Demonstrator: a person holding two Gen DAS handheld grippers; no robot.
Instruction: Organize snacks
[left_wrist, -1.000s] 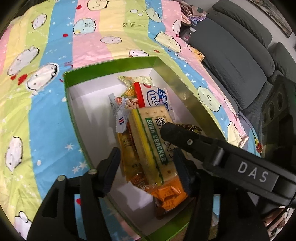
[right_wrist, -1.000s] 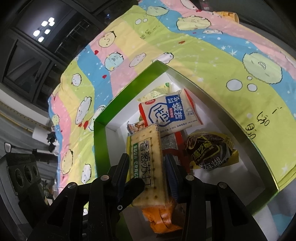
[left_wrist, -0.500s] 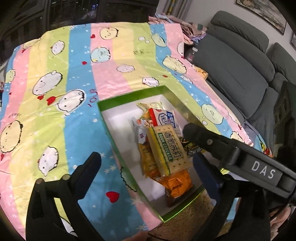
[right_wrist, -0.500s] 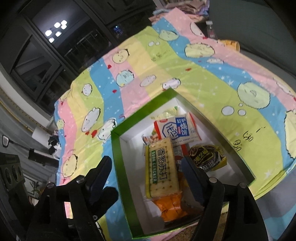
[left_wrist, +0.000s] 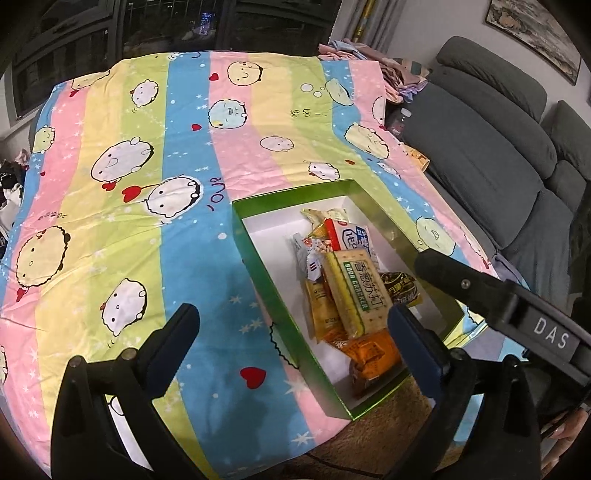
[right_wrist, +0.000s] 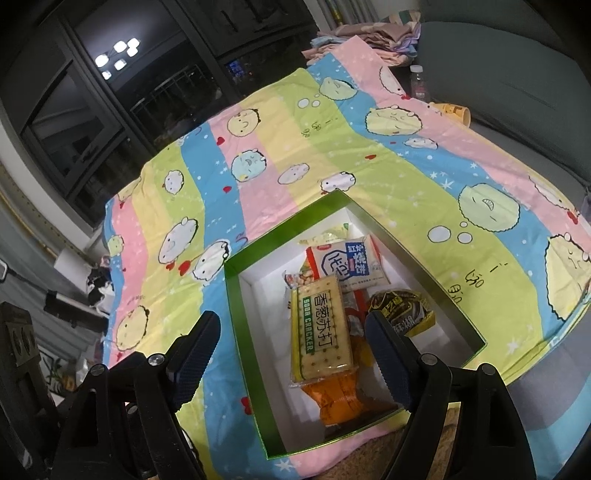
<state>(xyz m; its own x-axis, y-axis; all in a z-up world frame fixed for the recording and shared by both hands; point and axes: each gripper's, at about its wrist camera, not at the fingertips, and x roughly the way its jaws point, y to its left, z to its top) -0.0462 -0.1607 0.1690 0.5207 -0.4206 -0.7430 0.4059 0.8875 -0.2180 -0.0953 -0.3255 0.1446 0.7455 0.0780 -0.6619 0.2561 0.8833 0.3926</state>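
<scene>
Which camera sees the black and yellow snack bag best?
The right wrist view: the black and yellow snack bag shows nearly whole in the green box. In the left wrist view, the right gripper's finger covers part of it.

"SODA CRACKER" on the cracker pack (right_wrist: 320, 329); "DAS" on the right hand-held gripper (left_wrist: 550, 334).

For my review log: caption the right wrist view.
Open right tool above green box, cracker pack lying atop snacks.

A green box (right_wrist: 236, 295) with white inside lies open on the striped cloth. In it snack packets are piled: a soda cracker pack (right_wrist: 321, 328) on top, an orange packet (right_wrist: 340, 398) under it, a dark packet (right_wrist: 399, 310) beside.
</scene>
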